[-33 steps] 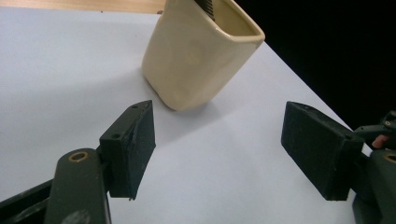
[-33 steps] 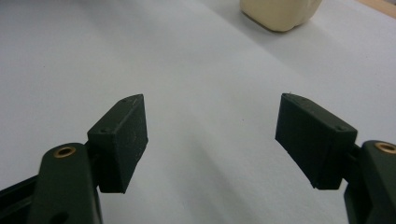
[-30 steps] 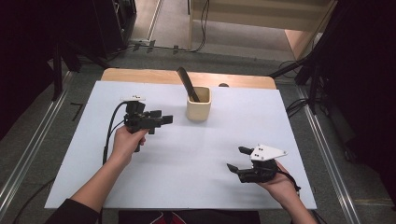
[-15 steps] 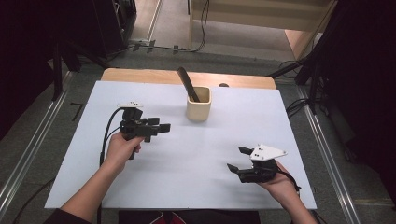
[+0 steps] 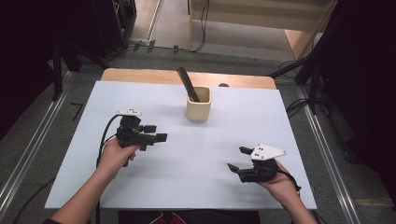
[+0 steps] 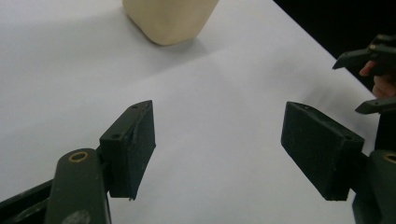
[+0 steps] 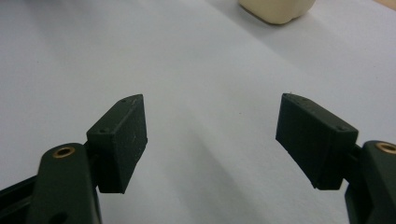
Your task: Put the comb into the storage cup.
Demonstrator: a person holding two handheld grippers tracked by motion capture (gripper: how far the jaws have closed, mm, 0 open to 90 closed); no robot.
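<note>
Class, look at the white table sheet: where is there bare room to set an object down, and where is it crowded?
Bare sheet lies between the left gripper and the right gripper, in front of the cream square cup. The sheet's far corners beside the cup are also bare. It is crowded only at the cup, which holds a dark flat tool.

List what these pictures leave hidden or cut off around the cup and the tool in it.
- High view: lower end of the dark flat tool, hidden inside the cream square cup.
- Left gripper view: cream square cup, top cut off by the edge.
- Right gripper view: the cup, cut off alike.
</note>
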